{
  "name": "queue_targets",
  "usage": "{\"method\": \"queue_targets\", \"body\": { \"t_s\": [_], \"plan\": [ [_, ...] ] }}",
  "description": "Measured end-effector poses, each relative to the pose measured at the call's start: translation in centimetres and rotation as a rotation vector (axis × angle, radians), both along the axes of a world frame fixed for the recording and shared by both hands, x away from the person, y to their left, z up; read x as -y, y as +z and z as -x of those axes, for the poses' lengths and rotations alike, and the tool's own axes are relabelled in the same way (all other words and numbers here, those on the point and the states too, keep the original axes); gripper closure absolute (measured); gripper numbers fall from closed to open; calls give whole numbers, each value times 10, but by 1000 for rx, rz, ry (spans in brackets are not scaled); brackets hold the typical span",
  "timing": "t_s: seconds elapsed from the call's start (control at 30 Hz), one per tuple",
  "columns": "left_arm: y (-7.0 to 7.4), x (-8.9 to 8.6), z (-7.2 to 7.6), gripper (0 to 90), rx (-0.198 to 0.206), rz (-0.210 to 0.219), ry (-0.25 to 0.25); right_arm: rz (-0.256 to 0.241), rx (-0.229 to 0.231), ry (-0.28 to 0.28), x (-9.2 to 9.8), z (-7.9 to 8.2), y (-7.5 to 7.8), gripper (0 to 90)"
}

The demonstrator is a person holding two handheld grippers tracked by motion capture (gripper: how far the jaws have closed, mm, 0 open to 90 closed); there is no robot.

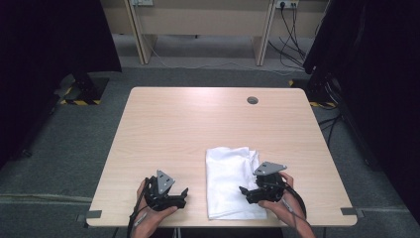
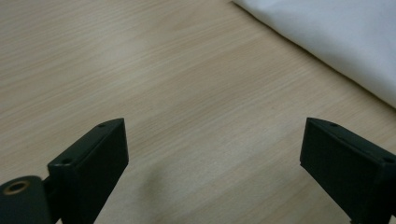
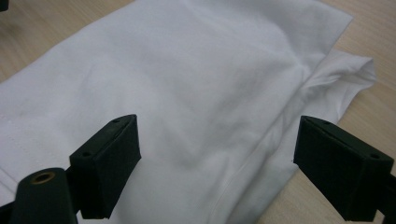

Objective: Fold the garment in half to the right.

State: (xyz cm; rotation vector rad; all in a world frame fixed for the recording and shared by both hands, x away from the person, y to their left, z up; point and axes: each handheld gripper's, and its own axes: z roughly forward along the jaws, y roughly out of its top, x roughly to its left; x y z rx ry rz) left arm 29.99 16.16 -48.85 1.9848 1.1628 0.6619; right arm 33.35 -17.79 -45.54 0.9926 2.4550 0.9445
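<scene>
Both hands sit low at the near edge; the left gripper [image 1: 184,192] and right gripper [image 1: 243,190] point inward, jaws wide apart.

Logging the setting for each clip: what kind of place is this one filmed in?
Probably a lab or office set up for recording. A light wooden desk with a cable hole stands on grey carpet, black curtains hang at both sides, and cables run to wall sockets. A folded white cloth lies on the desk.

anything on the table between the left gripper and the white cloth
Nothing: in the high view, bare wood separates the left gripper from the white cloth. The left gripper view shows the same, bare table up to the cloth's edge.
</scene>
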Motion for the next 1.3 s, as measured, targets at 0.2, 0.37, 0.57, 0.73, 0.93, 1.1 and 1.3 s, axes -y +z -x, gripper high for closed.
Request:
{"method": "queue_targets", "body": {
  "t_s": [0.2,0.37,0.57,0.73,0.93,1.1,1.3],
  "plan": [
    [-2,-11,0,68,-18,-9,22,3,-11,6,2,6,-3,134],
    [-3,-20,0,67,-26,-7,43,6,-14,14,2,10,-5,131],
    [-5,-31,-1,69,-37,-16,69,6,-12,26,-2,13,-6,132],
    [-6,-31,-2,69,-50,-25,75,11,-26,36,-5,12,-9,132],
    [-7,-36,-8,48,-107,26,85,36,-39,36,-7,9,-15,133],
    [-7,-37,-9,35,-119,36,87,34,-68,16,-9,5,-20,115],
    [-7,-37,-10,35,-118,36,83,15,-84,1,-10,-3,-21,109]
  ]
}}
